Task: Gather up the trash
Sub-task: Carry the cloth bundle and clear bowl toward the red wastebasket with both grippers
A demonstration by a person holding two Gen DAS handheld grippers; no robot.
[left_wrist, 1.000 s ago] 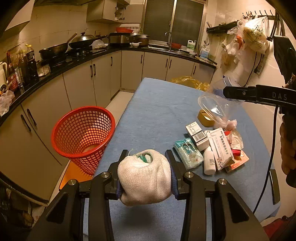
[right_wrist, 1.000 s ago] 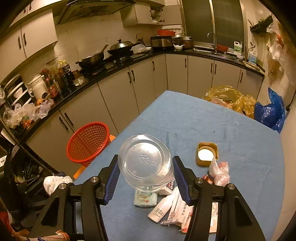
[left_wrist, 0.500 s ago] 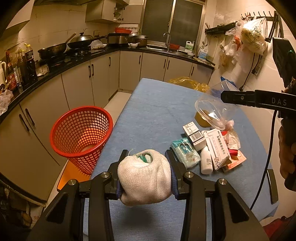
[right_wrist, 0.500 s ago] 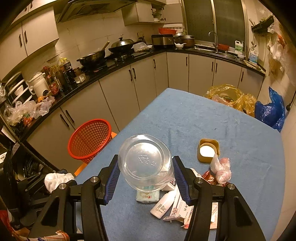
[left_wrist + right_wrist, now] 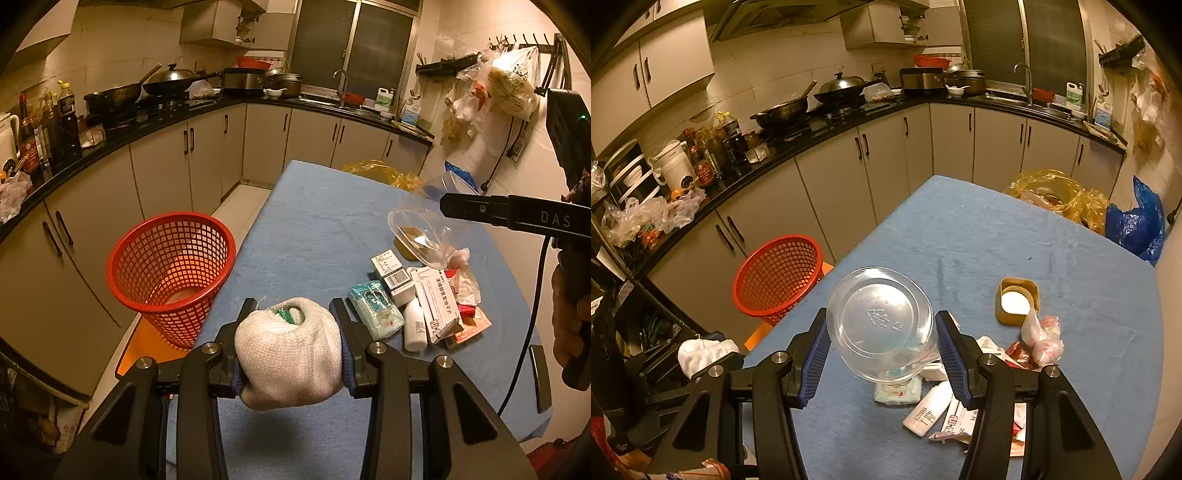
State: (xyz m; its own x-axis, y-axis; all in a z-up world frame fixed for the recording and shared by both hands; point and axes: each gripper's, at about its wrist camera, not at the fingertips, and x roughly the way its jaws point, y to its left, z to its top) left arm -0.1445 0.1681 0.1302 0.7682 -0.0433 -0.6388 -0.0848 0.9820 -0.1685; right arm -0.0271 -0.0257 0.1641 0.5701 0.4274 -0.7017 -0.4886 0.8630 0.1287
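Between the left claw's (image 5: 293, 345) pads a white knitted bundle (image 5: 290, 360) is being squeezed; the right claw (image 5: 882, 345) is clamping a clear plastic tub (image 5: 881, 325), base facing out.

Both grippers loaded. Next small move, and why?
Probably swing the left gripper toward the red basket and release. Its fingers are clamped on the balled white cloth, held above the blue table, and the basket sits open just past that table's edge. The right gripper holds the clear cup; it can follow.
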